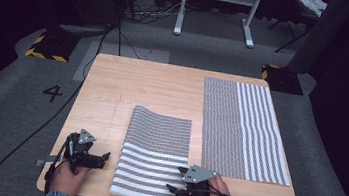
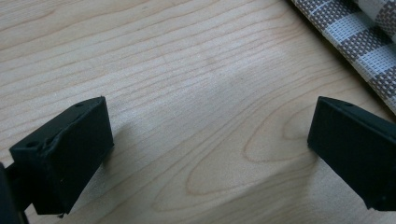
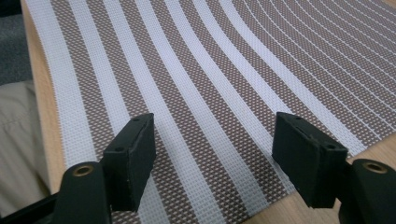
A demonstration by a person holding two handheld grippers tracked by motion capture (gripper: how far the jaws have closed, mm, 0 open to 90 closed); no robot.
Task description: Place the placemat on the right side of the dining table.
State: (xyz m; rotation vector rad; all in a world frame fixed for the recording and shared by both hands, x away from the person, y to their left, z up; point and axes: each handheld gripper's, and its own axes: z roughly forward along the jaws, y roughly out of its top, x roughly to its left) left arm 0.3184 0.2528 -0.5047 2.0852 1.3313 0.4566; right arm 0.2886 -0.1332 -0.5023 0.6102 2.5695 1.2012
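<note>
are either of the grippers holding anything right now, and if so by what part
Nothing is held. The left gripper is open over bare table; the right gripper is open above the near corner of the striped placemat.

A light wooden table (image 1: 112, 95) with visible grain stands on grey carpet (image 1: 5, 107). Two woven striped placemats lie flat on it — the near placemat (image 1: 156, 151) sits at the middle of the front edge, its broad white-and-brown stripes toward the person and a finer weave behind. The far placemat (image 1: 244, 129) is larger and lies along the right side, just beside the first, with fine weave on its left half and long stripes on its right. The left half of the tabletop is bare wood.
</note>
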